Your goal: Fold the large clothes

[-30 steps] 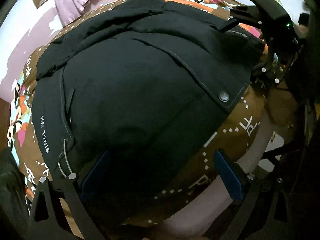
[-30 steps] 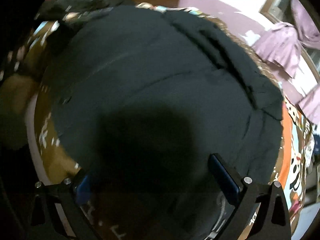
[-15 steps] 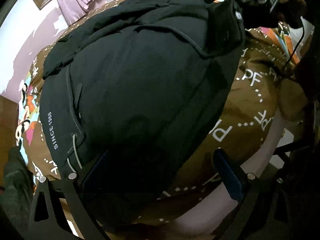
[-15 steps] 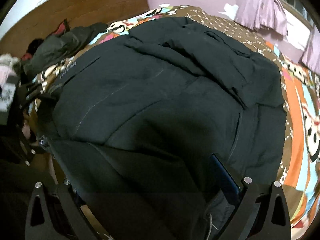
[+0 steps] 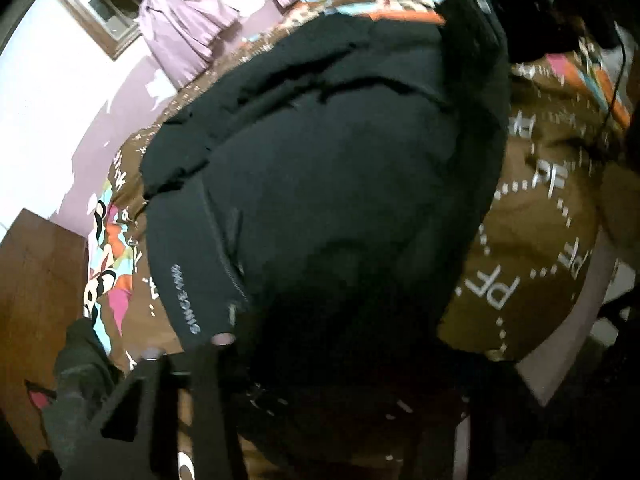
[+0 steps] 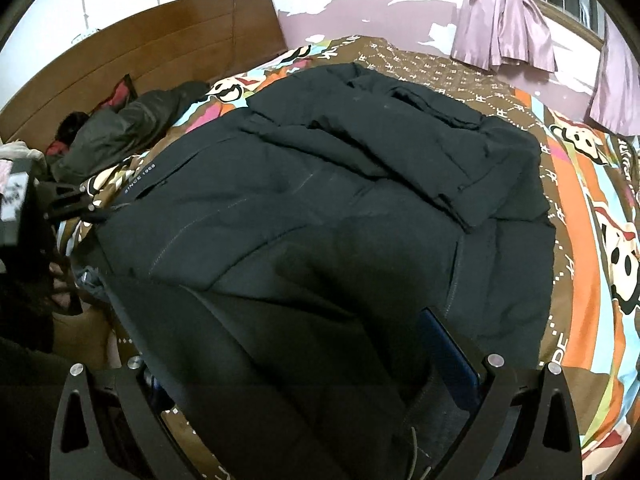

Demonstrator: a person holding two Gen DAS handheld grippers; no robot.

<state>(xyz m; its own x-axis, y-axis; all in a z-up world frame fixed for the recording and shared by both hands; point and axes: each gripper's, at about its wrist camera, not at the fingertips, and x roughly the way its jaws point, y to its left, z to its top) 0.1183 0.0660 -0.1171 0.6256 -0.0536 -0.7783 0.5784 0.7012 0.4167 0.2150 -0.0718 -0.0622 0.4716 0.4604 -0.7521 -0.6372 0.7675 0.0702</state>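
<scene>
A large black padded jacket (image 6: 320, 200) lies spread on the patterned bedspread (image 6: 592, 216); it also fills the left wrist view (image 5: 328, 184), with a white "SINCE 1968" print on its hem. My right gripper (image 6: 304, 364) has the jacket's near edge lying between its fingers and lifted over them; the blue pad (image 6: 448, 344) shows on the right. My left gripper (image 5: 336, 384) is at the jacket's hem; fabric hides its fingertips. It also shows at the left edge of the right wrist view (image 6: 68, 204).
A wooden headboard (image 6: 132, 60) runs along the far left. A dark green garment (image 6: 120, 132) lies by it. Purple curtains (image 6: 504, 12) hang on the far wall. The bed's edge (image 5: 580, 320) drops off to the right in the left wrist view.
The right gripper has lifted and carried the jacket's edge up and over toward the middle. The left wrist view has tilted and blurred, and the jacket's near hem has bunched at the left gripper.
</scene>
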